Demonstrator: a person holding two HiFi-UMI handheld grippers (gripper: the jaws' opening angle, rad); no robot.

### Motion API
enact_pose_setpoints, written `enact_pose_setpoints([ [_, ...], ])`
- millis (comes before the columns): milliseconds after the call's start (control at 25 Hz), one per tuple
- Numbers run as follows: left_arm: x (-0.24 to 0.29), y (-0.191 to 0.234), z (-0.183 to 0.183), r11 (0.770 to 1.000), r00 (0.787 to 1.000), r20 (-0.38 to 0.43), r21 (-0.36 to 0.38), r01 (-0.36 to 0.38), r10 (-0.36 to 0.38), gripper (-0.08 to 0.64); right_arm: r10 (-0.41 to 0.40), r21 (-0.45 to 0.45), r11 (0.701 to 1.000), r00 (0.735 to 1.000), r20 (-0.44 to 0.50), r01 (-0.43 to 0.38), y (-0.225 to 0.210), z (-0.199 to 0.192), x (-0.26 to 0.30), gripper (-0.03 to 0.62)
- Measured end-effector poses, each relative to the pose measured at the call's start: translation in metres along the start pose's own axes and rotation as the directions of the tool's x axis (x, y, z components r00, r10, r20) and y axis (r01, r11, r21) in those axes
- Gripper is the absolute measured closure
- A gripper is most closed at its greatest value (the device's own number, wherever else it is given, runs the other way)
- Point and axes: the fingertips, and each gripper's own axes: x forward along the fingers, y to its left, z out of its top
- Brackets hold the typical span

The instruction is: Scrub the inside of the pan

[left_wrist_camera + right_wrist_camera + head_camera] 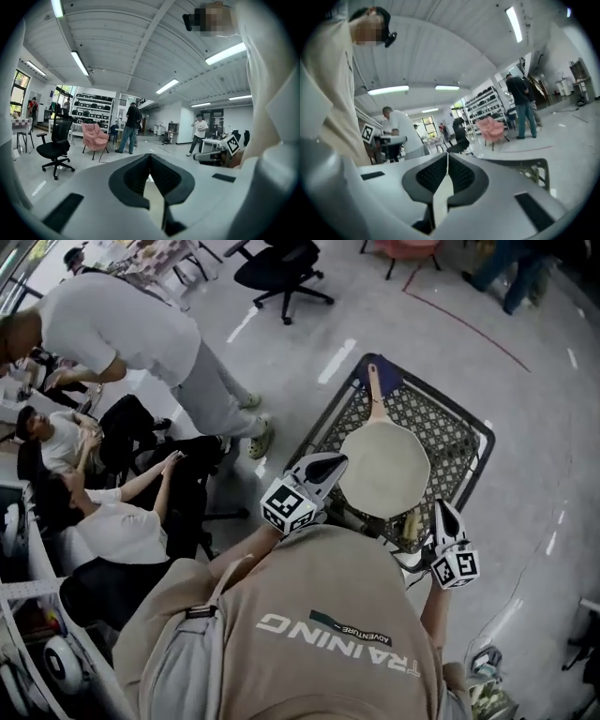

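Wire cart [457, 430], black office chair [281, 268], pink armchair [95, 136] — seated people [112, 517] nearby

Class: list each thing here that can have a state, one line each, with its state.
Pan: flat on the cart, looks empty, not gripped.
Cart: bearing the pan.
Left gripper: shut, nothing between its jaws.
Right gripper: shut, nothing between its jaws.
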Motion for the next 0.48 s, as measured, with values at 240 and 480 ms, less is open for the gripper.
enact_pose_setpoints([
  [240,-0.004,-0.032,0.028,1.000,1.000,0.028,0.013,-0.003,0.002,0.543,0.305,-0.094,0.951,0.946,0.110,-0.295,0.090,0.080,0.008,0.568],
  [480,-0.020,-0.043,0.054,0.997,0.992,0.109,0.033,-0.067,0.063,0.543,0.566,-0.142,0.824,0.809,0.158,-0.548,0.155,0.107,0.015,0.568],
])
